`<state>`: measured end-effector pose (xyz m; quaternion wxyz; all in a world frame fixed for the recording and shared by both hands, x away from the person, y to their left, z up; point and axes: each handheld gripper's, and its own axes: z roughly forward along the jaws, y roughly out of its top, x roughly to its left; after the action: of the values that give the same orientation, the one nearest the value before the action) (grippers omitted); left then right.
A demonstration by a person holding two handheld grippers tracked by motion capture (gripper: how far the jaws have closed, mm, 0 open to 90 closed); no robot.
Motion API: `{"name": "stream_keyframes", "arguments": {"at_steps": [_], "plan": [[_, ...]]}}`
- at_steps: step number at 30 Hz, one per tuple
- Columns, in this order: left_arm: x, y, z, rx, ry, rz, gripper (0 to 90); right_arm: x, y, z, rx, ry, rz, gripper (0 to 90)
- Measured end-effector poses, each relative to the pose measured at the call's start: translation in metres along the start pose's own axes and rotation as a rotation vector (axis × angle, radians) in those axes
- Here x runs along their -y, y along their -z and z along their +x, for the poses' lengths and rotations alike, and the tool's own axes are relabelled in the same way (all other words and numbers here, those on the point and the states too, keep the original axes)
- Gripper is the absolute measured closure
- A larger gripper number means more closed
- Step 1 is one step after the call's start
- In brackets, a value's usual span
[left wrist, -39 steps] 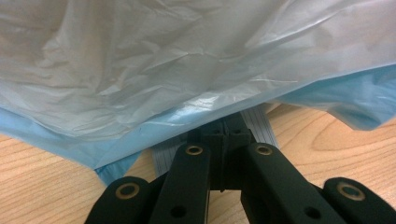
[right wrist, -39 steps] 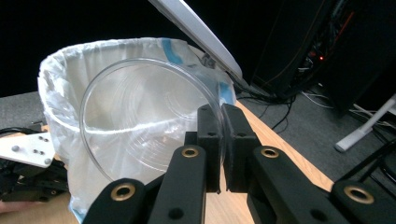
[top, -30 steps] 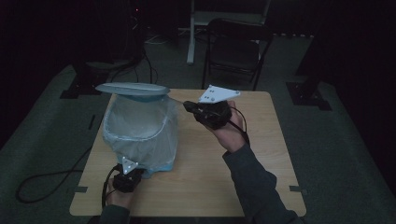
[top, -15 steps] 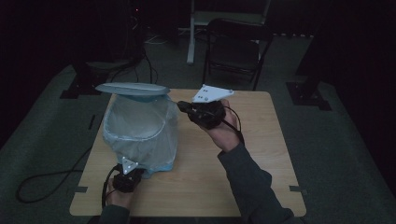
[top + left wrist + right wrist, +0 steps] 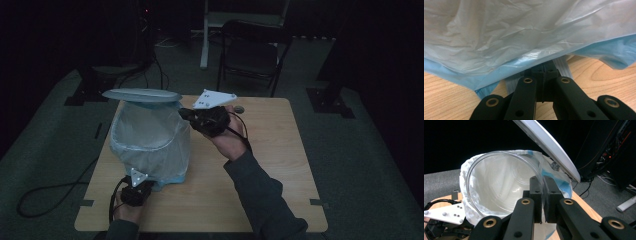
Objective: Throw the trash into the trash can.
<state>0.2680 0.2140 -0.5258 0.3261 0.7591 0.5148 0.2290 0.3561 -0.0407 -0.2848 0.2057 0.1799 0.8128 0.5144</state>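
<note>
A small bin (image 5: 150, 145) lined with a pale plastic bag (image 5: 524, 32) stands on the left of the wooden table (image 5: 280, 165), its grey lid (image 5: 141, 95) raised. My left gripper (image 5: 137, 187) is at the bin's base, its jaws (image 5: 544, 72) shut on the ribbed grey pedal (image 5: 561, 65). My right gripper (image 5: 187, 114) reaches the bin's top edge from the right. Its jaws (image 5: 543, 202) are shut on the rim of a clear plastic cup (image 5: 499, 187), held on its side before the lined opening, under the lid (image 5: 549, 145).
A dark folding chair (image 5: 255, 50) stands beyond the table's far edge. A cable (image 5: 45, 192) loops on the floor at the left. A small round object (image 5: 240, 108) lies near the table's far edge. Bare wood spans the table's right half.
My right gripper has moved left with the clear cup, closer to the bin's opening. The left gripper has stayed at the pedal and the lid stays raised.
</note>
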Motion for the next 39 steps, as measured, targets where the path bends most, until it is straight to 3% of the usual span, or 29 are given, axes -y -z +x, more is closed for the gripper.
{"name": "stream_keyframes", "arguments": {"at_steps": [7, 9, 12, 22, 39], "plan": [[0.0, 0.0, 0.0, 0.0, 0.0, 0.0, 90.0, -0.007, -0.01, 0.003, 0.002, -0.013, -0.008, 86.1], [0.0, 0.0, 0.0, 0.0, 0.0, 0.0, 90.0, -0.01, -0.014, 0.005, 0.002, -0.007, -0.007, 72.3], [0.0, 0.0, 0.0, 0.001, 0.0, -0.001, 90.0, -0.011, -0.017, 0.006, -0.008, -0.007, -0.009, 63.4], [0.0, 0.0, 0.0, 0.0, 0.001, 0.0, 90.0, 0.009, -0.004, 0.0, -0.023, -0.031, -0.01, 61.4], [0.0, 0.0, -0.001, -0.002, 0.002, 0.002, 90.0, 0.051, 0.018, 0.002, 0.05, -0.028, 0.04, 60.7]]}}
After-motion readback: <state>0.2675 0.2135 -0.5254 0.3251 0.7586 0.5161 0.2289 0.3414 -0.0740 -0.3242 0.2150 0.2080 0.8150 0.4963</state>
